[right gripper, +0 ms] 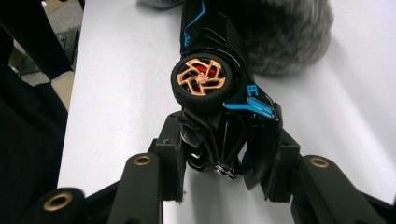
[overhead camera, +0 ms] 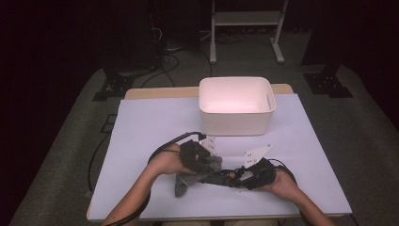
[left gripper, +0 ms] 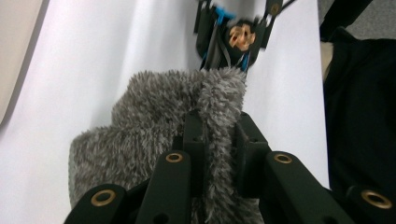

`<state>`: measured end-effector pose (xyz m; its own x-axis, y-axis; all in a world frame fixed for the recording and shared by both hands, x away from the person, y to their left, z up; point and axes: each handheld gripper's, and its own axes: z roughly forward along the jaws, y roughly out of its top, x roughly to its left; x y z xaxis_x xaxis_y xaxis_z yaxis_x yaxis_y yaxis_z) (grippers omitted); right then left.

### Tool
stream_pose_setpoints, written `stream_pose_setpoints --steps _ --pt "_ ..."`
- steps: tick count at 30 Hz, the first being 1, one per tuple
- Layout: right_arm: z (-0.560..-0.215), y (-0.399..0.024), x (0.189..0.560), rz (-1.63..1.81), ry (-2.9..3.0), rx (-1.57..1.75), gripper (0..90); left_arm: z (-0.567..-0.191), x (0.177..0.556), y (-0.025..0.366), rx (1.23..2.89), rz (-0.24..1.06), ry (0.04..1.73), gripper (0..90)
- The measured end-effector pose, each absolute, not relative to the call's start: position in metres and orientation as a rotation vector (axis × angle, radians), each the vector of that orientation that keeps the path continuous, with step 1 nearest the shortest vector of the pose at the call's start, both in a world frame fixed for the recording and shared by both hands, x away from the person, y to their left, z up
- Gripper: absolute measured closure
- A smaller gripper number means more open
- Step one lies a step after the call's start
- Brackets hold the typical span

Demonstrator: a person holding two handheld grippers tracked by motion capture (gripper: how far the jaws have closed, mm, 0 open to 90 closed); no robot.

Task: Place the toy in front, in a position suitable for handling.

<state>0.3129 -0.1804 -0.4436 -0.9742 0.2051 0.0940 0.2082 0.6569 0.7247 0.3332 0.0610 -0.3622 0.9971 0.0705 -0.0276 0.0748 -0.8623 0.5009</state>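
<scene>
A pale lilac surface (overhead camera: 155, 122) sits in a dark room, white bin (overhead camera: 236, 106) at upper centre. At lower centre, the left hand-held gripper (left gripper: 219, 140) pinches a grey fuzzy cloth (left gripper: 154, 121); the right hand-held gripper (right gripper: 229, 154) clamps a black toy car (right gripper: 215, 93).

bin (overhead camera: 236, 123) behind | toy car (overhead camera: 229, 177) right of cloth (overhead camera: 186, 181), touching

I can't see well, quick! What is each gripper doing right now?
Left gripper: closed on the grey fuzzy cloth.
Right gripper: closed on the black toy car.
</scene>
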Motion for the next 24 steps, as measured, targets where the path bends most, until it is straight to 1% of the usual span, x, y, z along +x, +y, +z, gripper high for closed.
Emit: stream_pose_setpoints --steps 10,13,16,20,24 --pt "-0.438 -0.179 0.314 -1.176 -2.899 -0.32 57.5 -0.364 0.331 0.093 2.579 -0.011 0.178 77.4" --pt "-0.438 -0.183 0.315 -1.167 -2.899 -0.33 57.5 -0.368 0.332 0.104 2.597 -0.003 0.216 77.3" --pt "-0.438 -0.19 0.315 -1.168 -2.897 -0.347 57.5 -0.376 0.334 0.112 2.585 -0.035 0.241 77.2" --pt "-0.438 -0.198 0.315 -1.167 -2.894 -0.358 57.5 -0.382 0.334 0.109 2.546 -0.068 0.243 76.9" --pt "-0.435 -0.197 0.316 -1.115 -2.901 -0.369 56.4 -0.386 0.335 0.098 2.548 -0.093 0.212 76.9"
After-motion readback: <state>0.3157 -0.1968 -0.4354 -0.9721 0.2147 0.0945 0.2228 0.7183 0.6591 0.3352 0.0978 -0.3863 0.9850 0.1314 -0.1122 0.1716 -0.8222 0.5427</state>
